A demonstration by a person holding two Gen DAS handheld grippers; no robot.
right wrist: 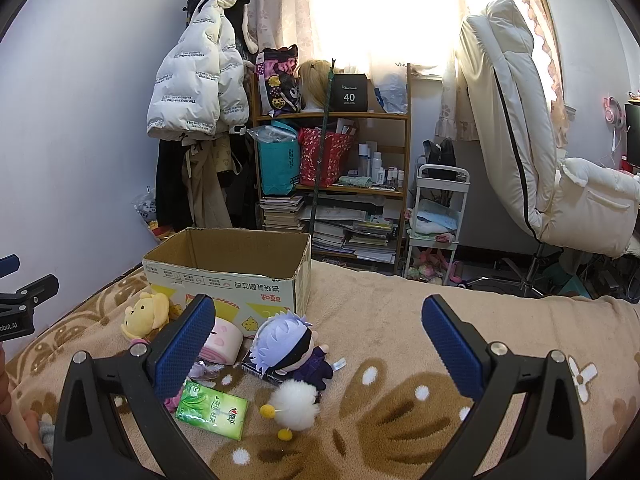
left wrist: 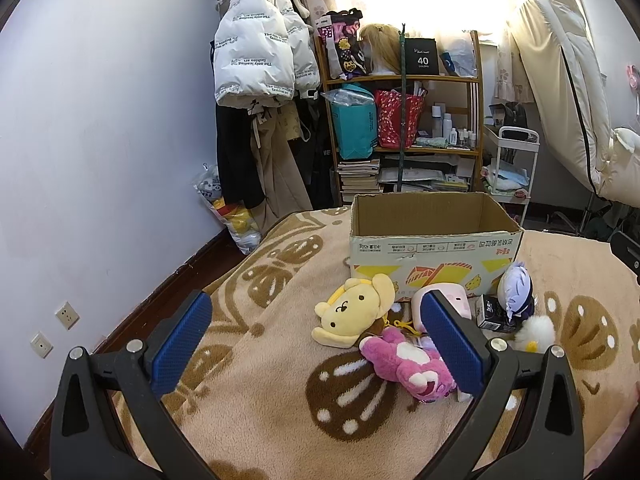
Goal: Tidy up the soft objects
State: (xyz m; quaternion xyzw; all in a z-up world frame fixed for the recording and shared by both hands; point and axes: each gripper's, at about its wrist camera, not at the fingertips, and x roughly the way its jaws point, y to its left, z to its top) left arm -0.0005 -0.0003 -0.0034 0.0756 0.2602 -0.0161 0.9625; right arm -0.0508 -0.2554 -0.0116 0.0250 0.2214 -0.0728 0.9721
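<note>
Both tools hover low over the blanket, the left gripper and right gripper each spread wide, holding nothing. Nearest lies the pink bear, stretched lengthwise toward the lower right. Beyond it the yellow bear lies flat. Farther back the cardboard box stands open-topped; its floor is hidden.

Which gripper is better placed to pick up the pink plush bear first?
Left. The pink plush bear lies just ahead of the open left gripper, beside its right finger. The right gripper faces the white-haired doll instead.
</note>
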